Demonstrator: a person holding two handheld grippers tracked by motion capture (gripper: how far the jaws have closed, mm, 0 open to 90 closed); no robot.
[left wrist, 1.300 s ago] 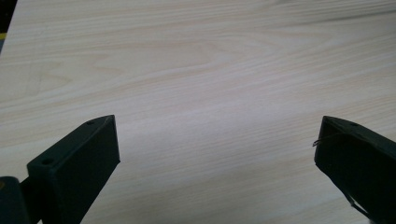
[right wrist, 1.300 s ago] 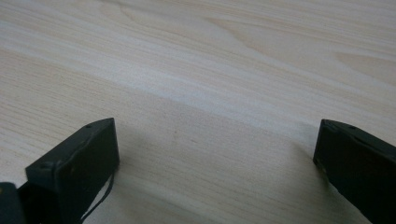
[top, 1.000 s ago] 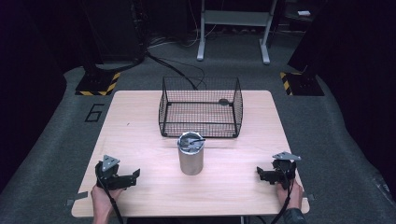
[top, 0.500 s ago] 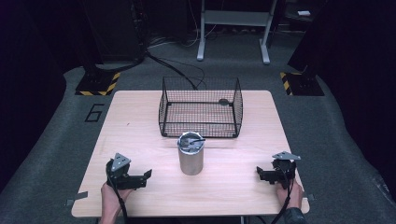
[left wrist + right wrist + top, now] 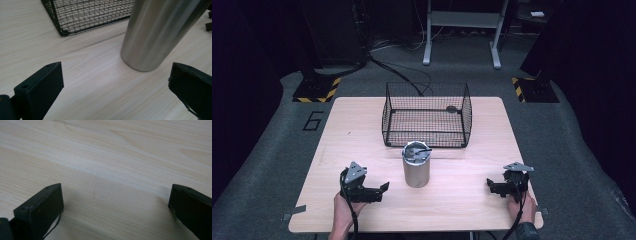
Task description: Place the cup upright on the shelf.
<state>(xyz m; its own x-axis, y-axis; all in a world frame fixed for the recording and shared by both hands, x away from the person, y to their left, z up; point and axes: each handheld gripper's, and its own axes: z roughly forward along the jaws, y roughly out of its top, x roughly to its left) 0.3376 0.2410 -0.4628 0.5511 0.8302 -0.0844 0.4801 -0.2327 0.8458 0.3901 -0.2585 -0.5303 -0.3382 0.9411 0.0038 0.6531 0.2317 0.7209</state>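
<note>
My left tongs (image 5: 381, 189) are nearer, jaws spread wide, empty; steel cup (image 5: 416, 164) stands upright just ahead-right of them. Right tongs (image 5: 492, 186) also released, well apart on counter (image 5: 462, 210).

A laboratory or test bay is indicated. A plain wooden table (image 5: 362, 145) is set on grey carpet (image 5: 272, 165), on which the numeral 6 (image 5: 313, 120) is marked. Yellow-and-black hazard-striped bases (image 5: 316, 90) are placed at both far corners, cables (image 5: 397, 70) are run across the floor, and a metal equipment stand (image 5: 462, 30) is positioned behind, against dark surroundings.
</note>
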